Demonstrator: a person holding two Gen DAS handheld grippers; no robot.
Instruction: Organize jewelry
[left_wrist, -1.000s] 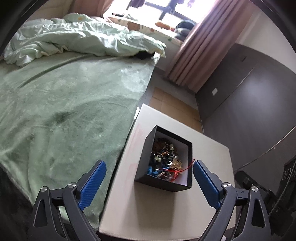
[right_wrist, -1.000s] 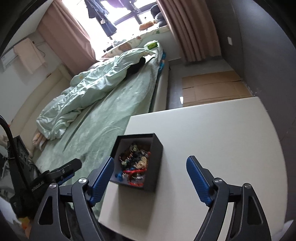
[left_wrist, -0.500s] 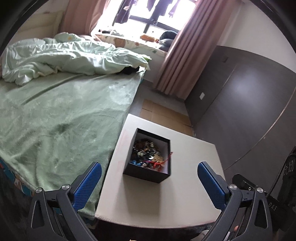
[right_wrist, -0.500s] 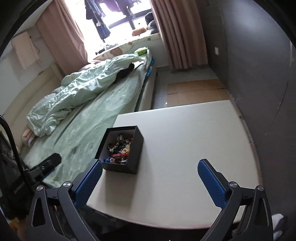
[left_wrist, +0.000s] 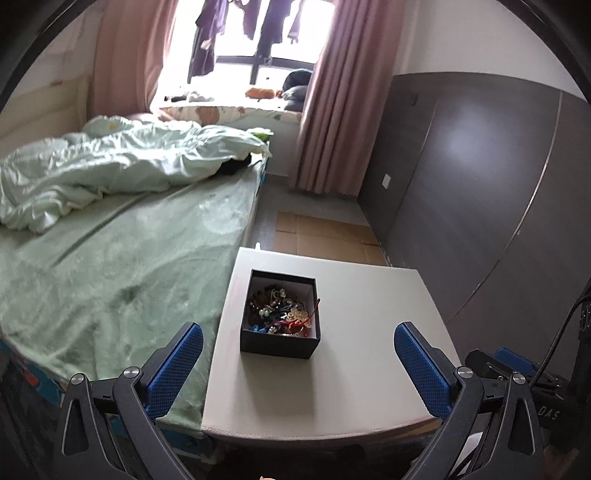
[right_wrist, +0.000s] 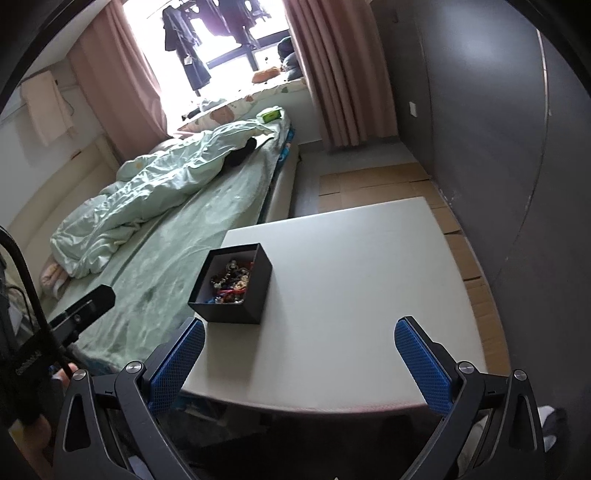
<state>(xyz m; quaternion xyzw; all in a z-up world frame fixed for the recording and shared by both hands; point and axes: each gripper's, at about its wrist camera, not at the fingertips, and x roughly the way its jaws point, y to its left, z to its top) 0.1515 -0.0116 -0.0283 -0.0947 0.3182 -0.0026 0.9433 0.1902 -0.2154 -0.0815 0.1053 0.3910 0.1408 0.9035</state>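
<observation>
sitting near the left edge of a pale, off-white square table (left_wrist: 343, 373), a small black square cardboard box (left_wrist: 279, 318) with a white lining holds a tangled heap of jewelry (left_wrist: 280, 312): beads, pale pearls, gold-toned pieces and a red cord that trails over the box's right rim. in the left wrist view the box lies in the lower middle of the frame, above and between the two blue-padded fingers. the left gripper (left_wrist: 298, 363) has its jaws spread wide, nothing between them, well short of the box. in the right wrist view the same box (right_wrist: 232, 284) sits left of centre, just above the left blue pad, with the jewelry (right_wrist: 231, 282) visible inside. the right gripper (right_wrist: 300, 363) also stands fully apart and empty, hovering over the near edge of the table (right_wrist: 351, 295); its fingers touch nothing.

to the left of the table in both views runs a bed with a light green sheet (left_wrist: 103, 266), and a crumpled pale green duvet (left_wrist: 122, 162) is piled toward the upper left. dusty pink curtains (left_wrist: 332, 96) frame a bright window at the top of the frame, where dark clothes hang. a dark grey wardrobe wall (left_wrist: 480, 192) fills the right side. flattened brown cardboard (left_wrist: 325, 236) covers the floor beyond the table.
</observation>
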